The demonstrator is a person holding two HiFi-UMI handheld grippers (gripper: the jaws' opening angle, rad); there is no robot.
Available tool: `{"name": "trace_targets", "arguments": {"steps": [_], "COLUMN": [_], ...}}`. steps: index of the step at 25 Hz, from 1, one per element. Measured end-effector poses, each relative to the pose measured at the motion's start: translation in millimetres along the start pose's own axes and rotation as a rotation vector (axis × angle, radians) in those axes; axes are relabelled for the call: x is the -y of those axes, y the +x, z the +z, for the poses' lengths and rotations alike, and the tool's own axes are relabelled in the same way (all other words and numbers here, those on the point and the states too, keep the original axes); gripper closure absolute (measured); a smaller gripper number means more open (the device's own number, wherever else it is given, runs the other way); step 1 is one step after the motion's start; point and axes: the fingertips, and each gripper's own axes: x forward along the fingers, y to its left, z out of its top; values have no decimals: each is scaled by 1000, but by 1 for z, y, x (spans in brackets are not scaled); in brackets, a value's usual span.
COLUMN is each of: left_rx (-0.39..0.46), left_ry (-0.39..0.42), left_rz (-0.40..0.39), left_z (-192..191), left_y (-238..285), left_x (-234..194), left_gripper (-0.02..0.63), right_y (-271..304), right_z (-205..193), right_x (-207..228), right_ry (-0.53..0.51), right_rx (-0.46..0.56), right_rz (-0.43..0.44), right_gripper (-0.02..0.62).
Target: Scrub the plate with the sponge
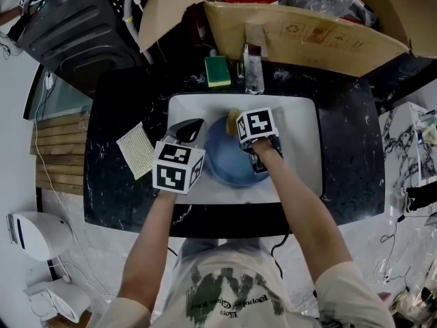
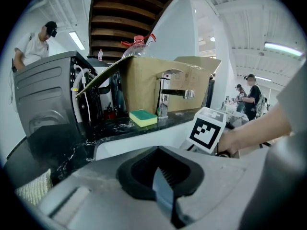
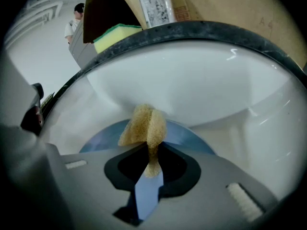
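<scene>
Right gripper [image 3: 149, 163] pinched on tan sponge [image 3: 144, 126], over blue plate [image 1: 225, 162]; plate inside white sink [image 1: 300, 149]; left gripper [image 2: 162, 186] clamped on plate's left rim; green sponge [image 1: 218, 71] on tabletop [image 1: 123, 115] behind sink.

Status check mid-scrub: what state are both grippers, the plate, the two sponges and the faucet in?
left gripper: shut on the blue plate's rim.
right gripper: shut on the tan sponge.
blue plate: in the sink, held at one edge.
tan sponge: pinched and folded, over the plate.
green sponge: lying loose on the counter.
faucet: no water running.
</scene>
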Motion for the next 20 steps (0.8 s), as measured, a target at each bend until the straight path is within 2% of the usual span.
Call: {"name": "trace_targets", "arguments": {"steps": [20], "left_rx": [6], "left_ry": [4], "left_rz": [-17], "left_z": [2], "left_y": [2], "left_x": [2], "left_gripper": [603], "right_y": [-27], "right_z": [-24], "right_x": [51], "right_ry": [152], "right_rx": [-59], "right_rz": [-123], "right_gripper": [538]}}
